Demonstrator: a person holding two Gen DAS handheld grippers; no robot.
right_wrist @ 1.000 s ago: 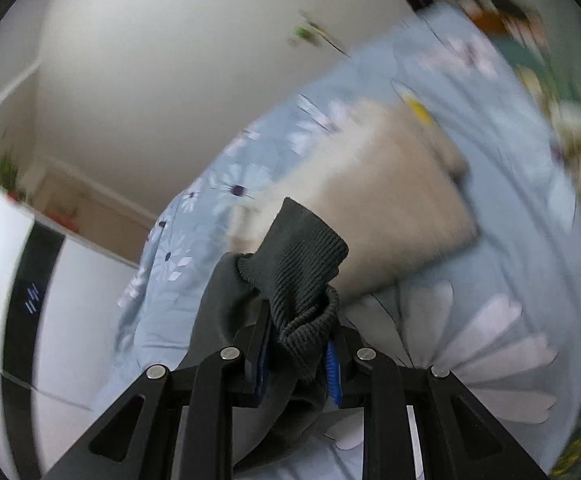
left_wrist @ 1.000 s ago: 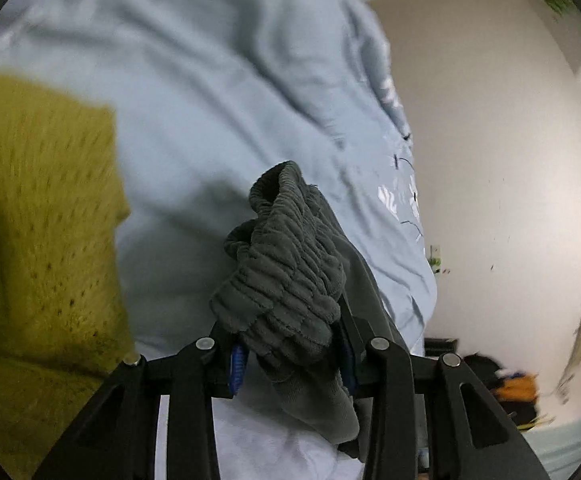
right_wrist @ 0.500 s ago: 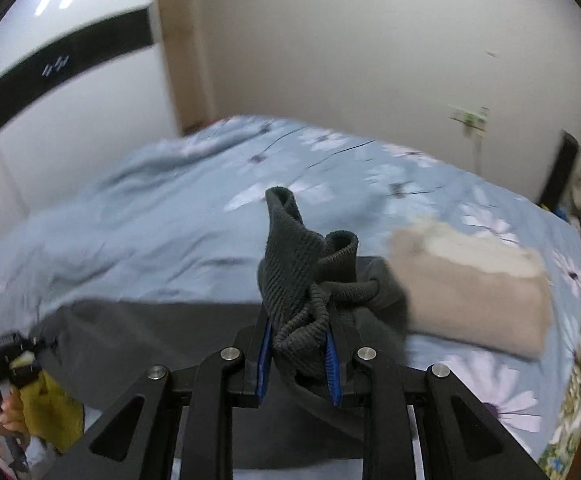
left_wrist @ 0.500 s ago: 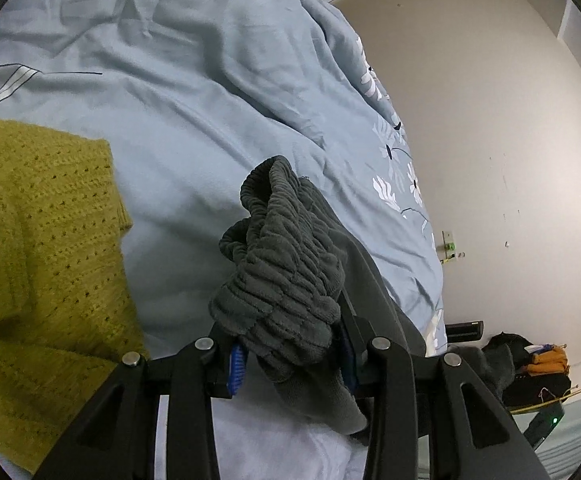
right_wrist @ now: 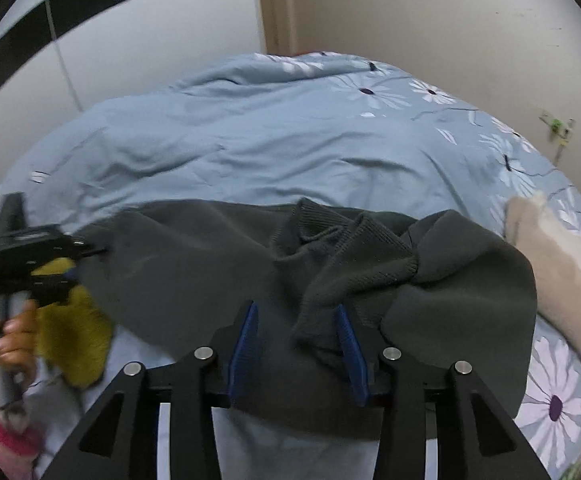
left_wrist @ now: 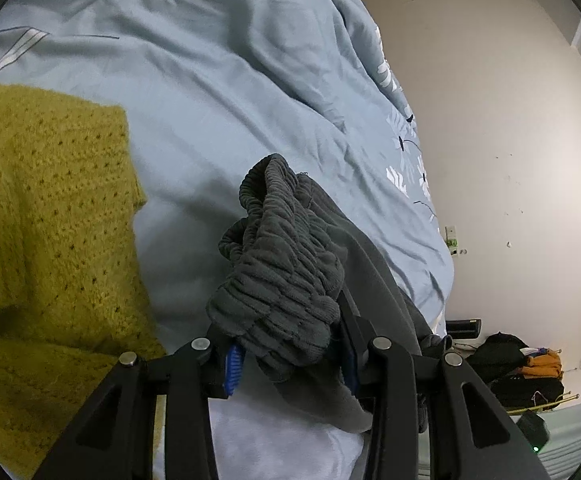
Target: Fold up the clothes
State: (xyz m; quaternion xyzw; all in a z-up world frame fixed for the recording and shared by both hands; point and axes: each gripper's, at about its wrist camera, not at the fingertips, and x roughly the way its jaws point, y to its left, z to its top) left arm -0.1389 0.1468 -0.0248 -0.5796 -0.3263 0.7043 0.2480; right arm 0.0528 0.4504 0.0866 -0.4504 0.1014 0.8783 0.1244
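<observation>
Left wrist view, from the left: a mustard-yellow knit sweater (left_wrist: 46, 240) spread on the pale blue floral duvet (left_wrist: 226, 92), filling the left edge. At centre, the left gripper (left_wrist: 290, 364) closed tight on a bunched, ribbed band of the dark grey garment (left_wrist: 282, 280), blue pads pressed against the cloth on both sides. More of the same grey fabric trailing off to the right and down past the right finger. Farther right, a cream wall (left_wrist: 490, 120) with a small socket, and at the bottom right a dark heap of clothes or bags with an orange item on it (too small to tell which).

Right wrist view, from the left: the person's hand (right_wrist: 6, 336) in a pink cuff holding the other gripper, blurred, its tip at the left edge of the grey cloth, with a patch of the yellow sweater (right_wrist: 74, 340) just below. Across the middle, the dark grey garment (right_wrist: 194, 264) lying stretched over the duvet (right_wrist: 250, 140). The right gripper (right_wrist: 296, 340) spread wide, gripping nothing: a ribbed cuff (right_wrist: 350, 264) slumped between the blue pads, touching the right pad only. At the far right, a folded beige fleece item (right_wrist: 558, 276) resting on the duvet just beside the grey cloth. Behind, a white wardrobe with a black stripe (right_wrist: 90, 48).
</observation>
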